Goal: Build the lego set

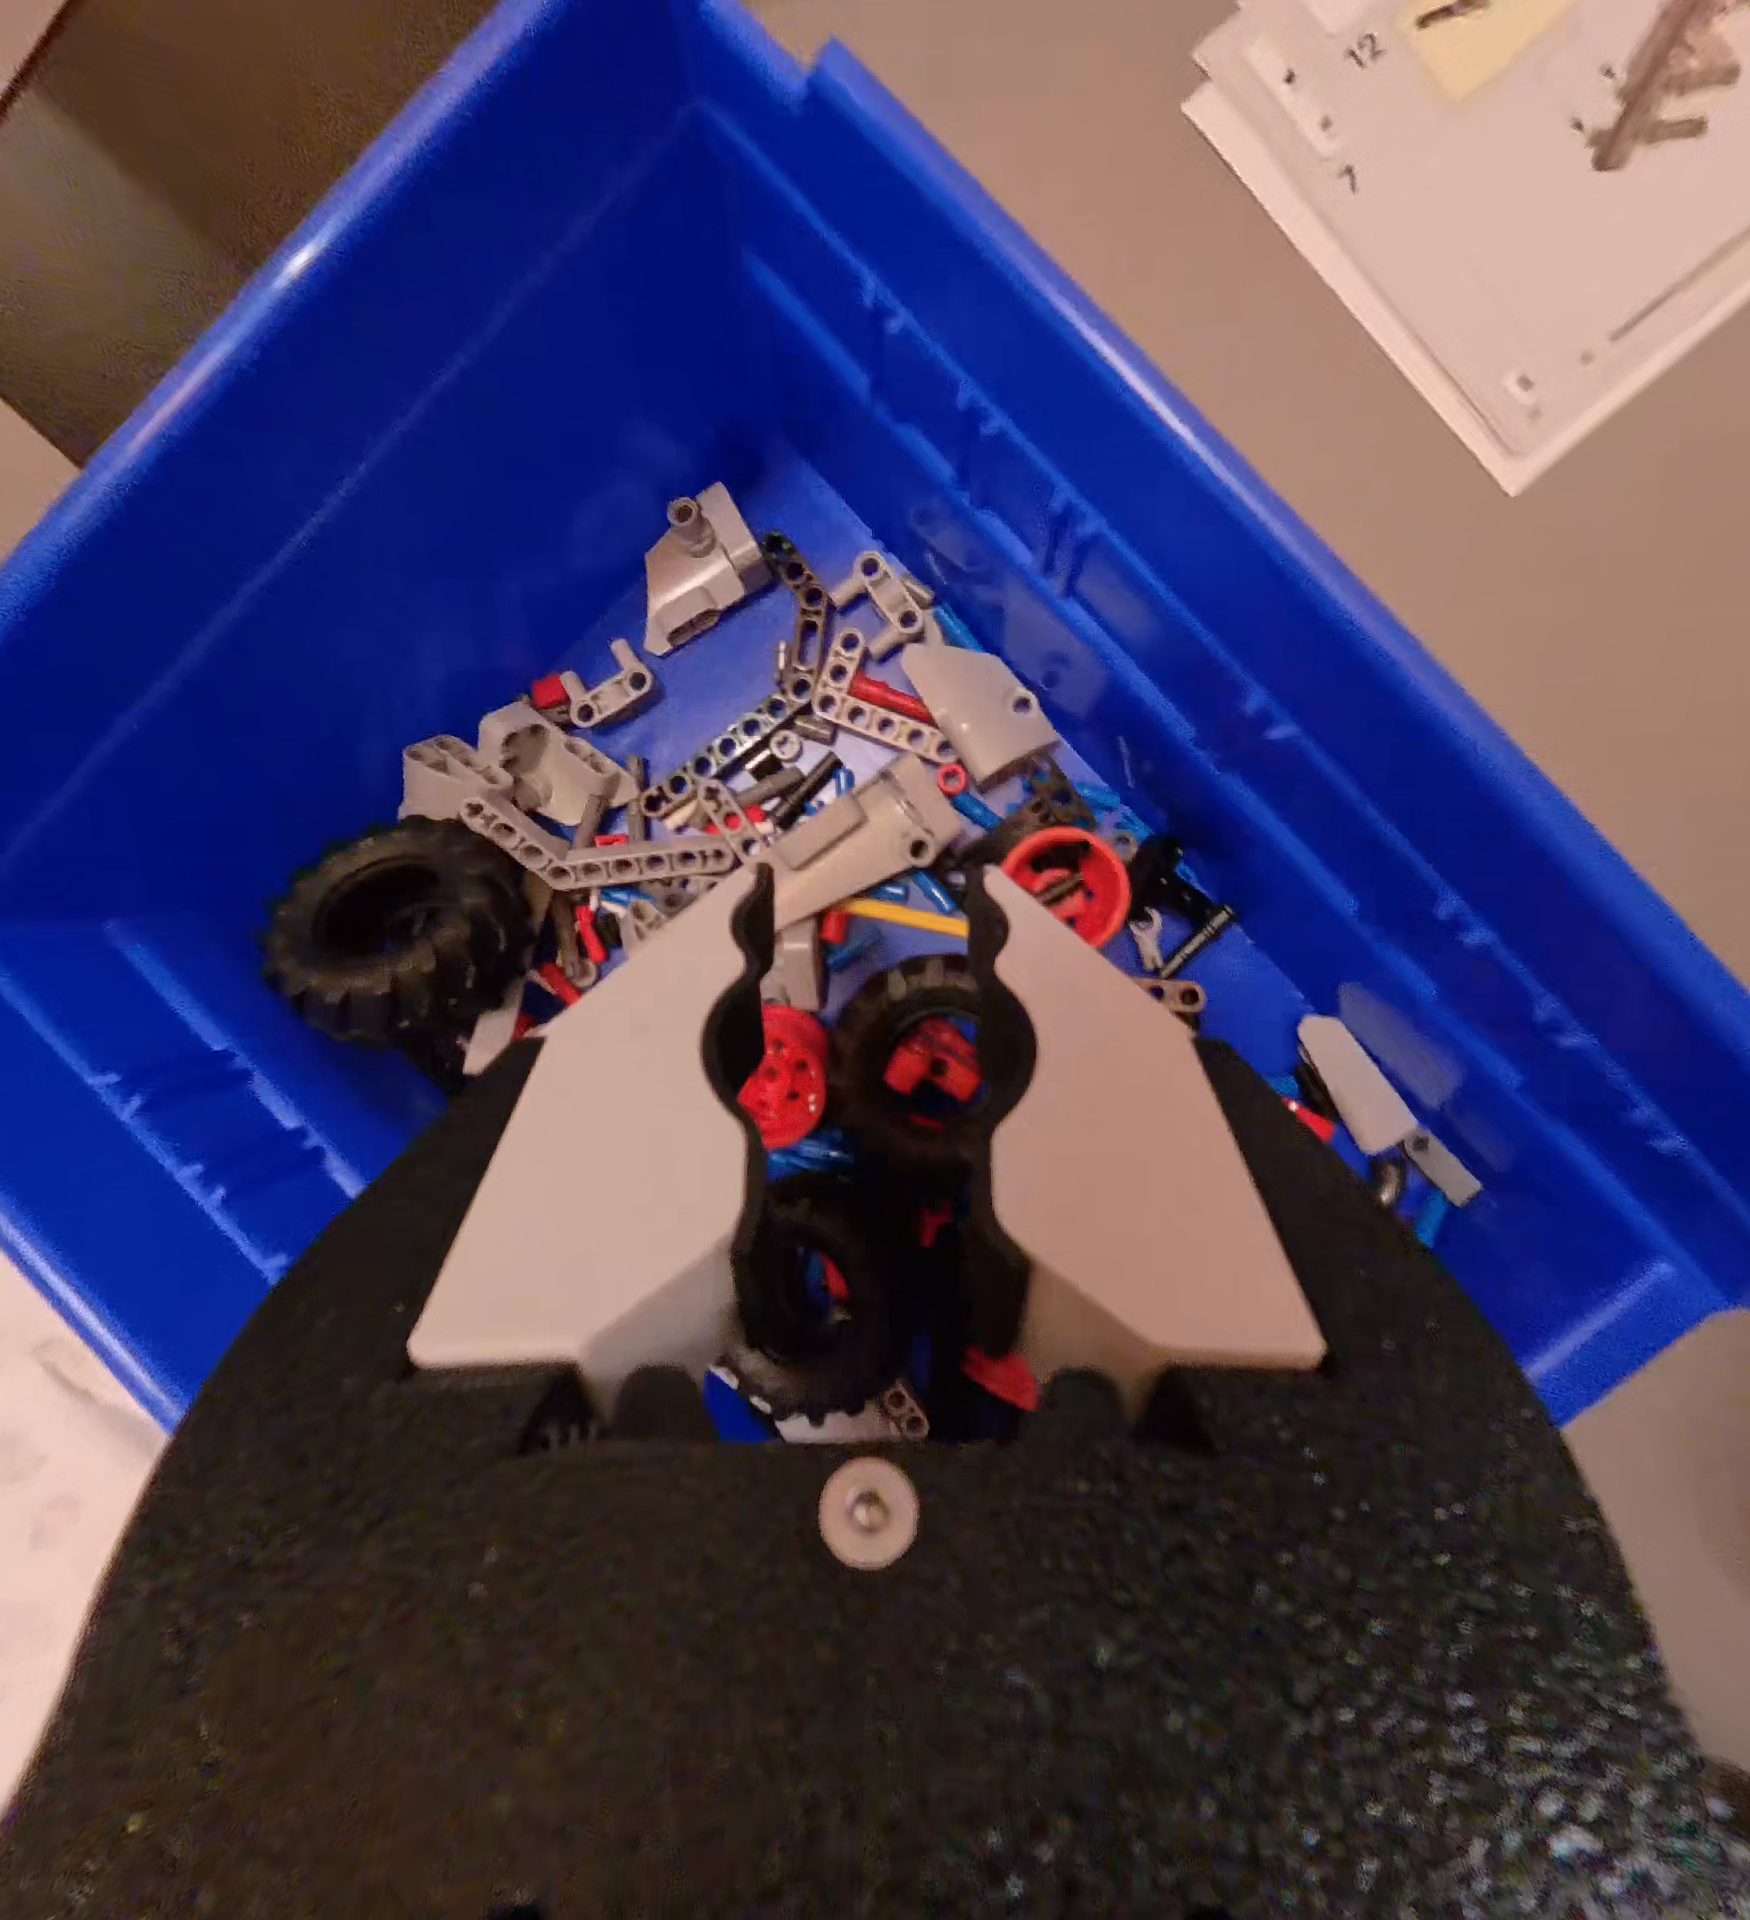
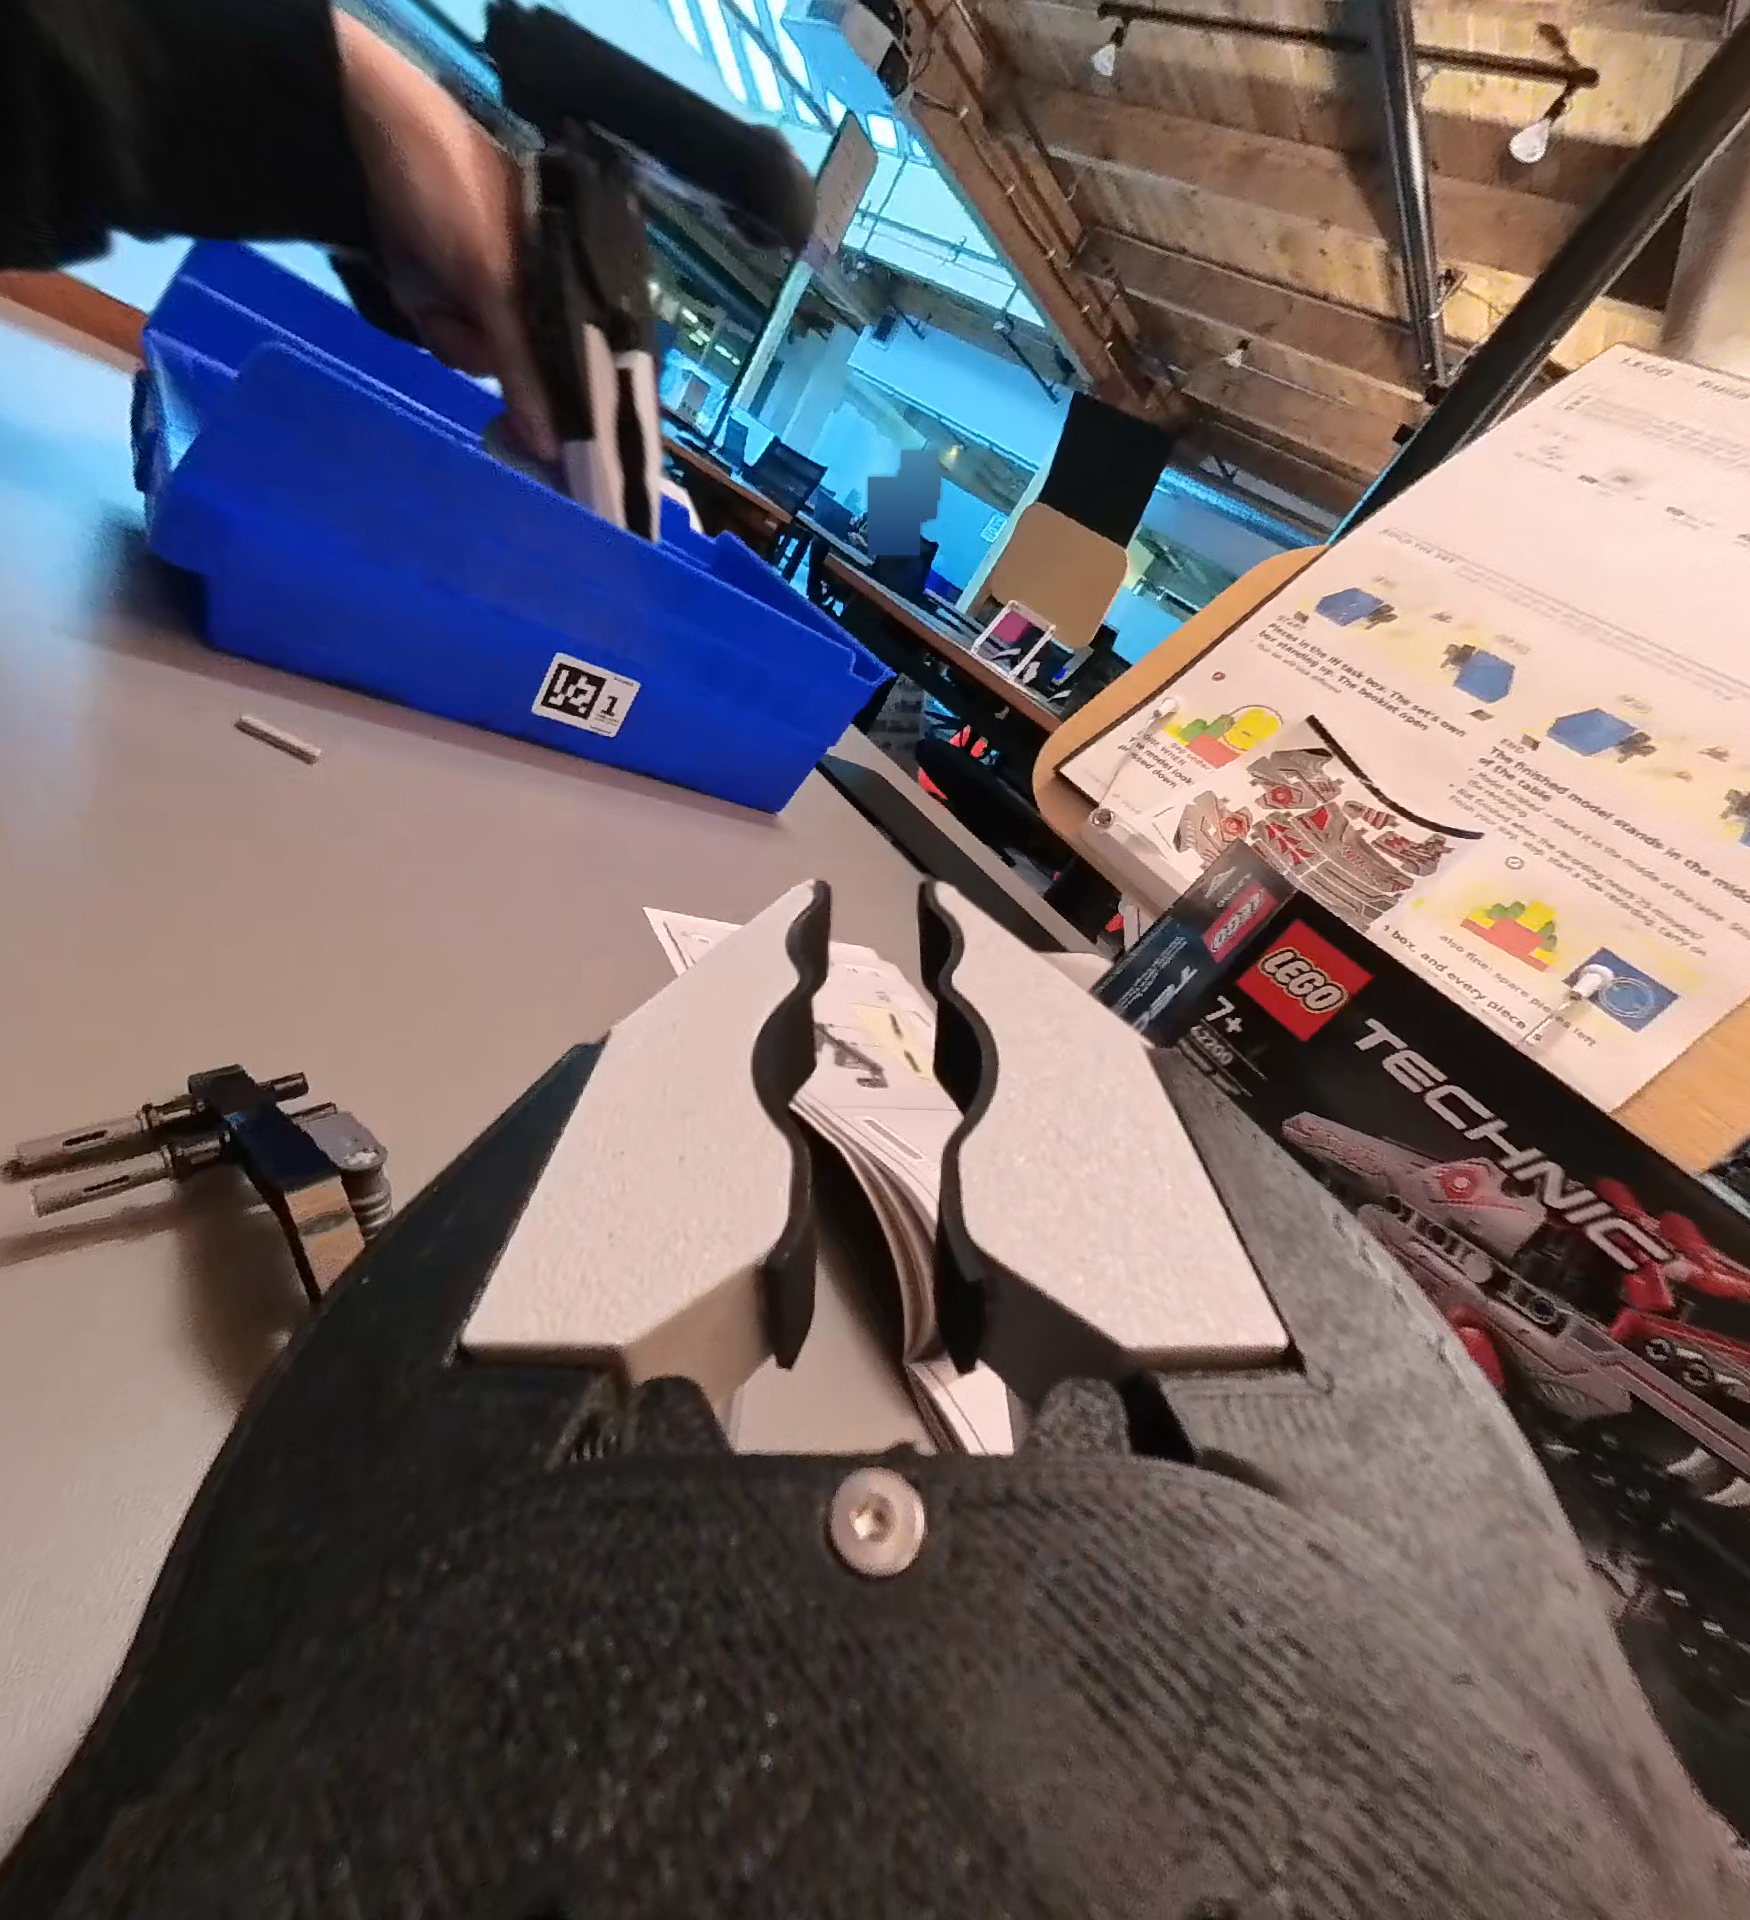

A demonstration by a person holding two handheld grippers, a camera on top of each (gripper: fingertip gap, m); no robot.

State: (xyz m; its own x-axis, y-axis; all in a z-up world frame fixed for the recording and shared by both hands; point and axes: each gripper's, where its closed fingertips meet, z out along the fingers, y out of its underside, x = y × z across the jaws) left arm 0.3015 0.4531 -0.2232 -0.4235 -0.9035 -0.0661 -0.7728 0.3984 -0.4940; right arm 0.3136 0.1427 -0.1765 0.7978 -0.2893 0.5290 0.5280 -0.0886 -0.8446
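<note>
A blue bin (image 1: 497, 436) holds several loose pieces: grey beams, grey panels, black tyres (image 1: 398, 925), red wheel hubs (image 1: 1066, 883), blue and red pins. My left gripper (image 1: 866, 883) hangs open and empty just above the pile, inside the bin. In the right wrist view the bin (image 2: 414, 582) stands far left on the grey table, with the left gripper (image 2: 611, 478) dipped into it. My right gripper (image 2: 873, 904) is open and empty, low over the table above the open instruction booklet (image 2: 881, 1039). A small grey and black sub-assembly (image 2: 227, 1153) lies on the table to its left.
The instruction booklet also shows at the top right of the left wrist view (image 1: 1536, 208). A set box (image 2: 1536, 1195) lies at the right. A tilted board with a printed sheet (image 2: 1577, 665) stands behind it. A small grey axle (image 2: 277, 740) lies near the bin. There is about 30 cm between the tips of the two grippers.
</note>
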